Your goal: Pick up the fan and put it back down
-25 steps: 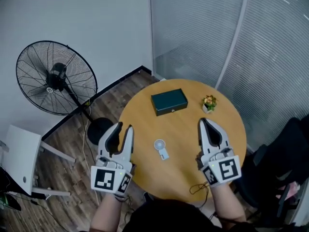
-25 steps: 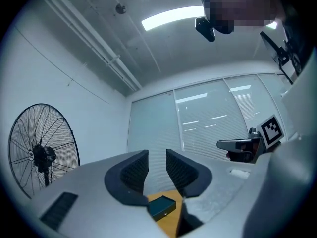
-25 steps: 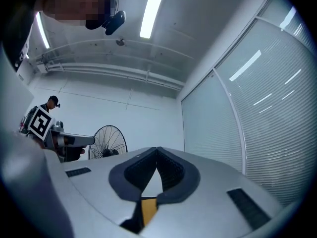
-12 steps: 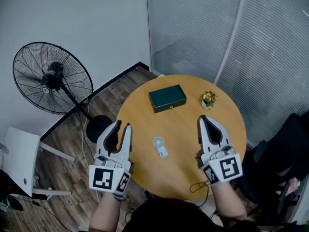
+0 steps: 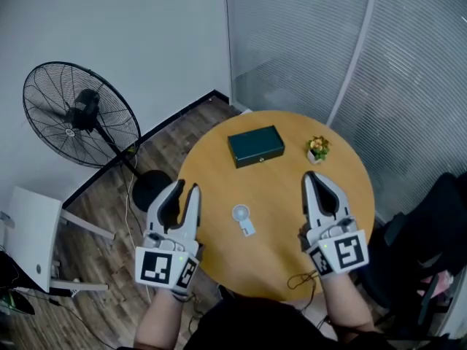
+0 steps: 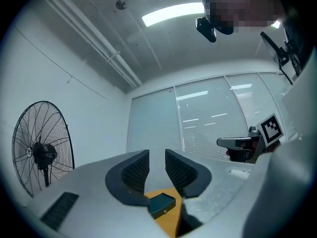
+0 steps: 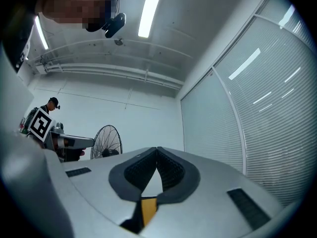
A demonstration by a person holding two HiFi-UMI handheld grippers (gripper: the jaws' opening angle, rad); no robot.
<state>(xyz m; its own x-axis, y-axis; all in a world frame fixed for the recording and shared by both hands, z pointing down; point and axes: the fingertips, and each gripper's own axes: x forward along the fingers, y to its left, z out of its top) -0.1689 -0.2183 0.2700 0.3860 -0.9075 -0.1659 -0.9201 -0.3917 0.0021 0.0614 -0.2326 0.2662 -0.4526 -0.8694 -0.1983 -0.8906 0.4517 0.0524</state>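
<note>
So the little fan is lying flat on the round table, near its front edge, between both tongs. The left gripper is pinched to a thin slit and empty; the right gripper is fully closed, also empty.

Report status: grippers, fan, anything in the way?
Left gripper and right gripper shut, empty. Small fan lies on table between them, untouched. Green box and plant sit farther back, not blocking.

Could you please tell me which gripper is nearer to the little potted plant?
Right. The right gripper is just below the potted plant in the head view; the left gripper is across the table.
</note>
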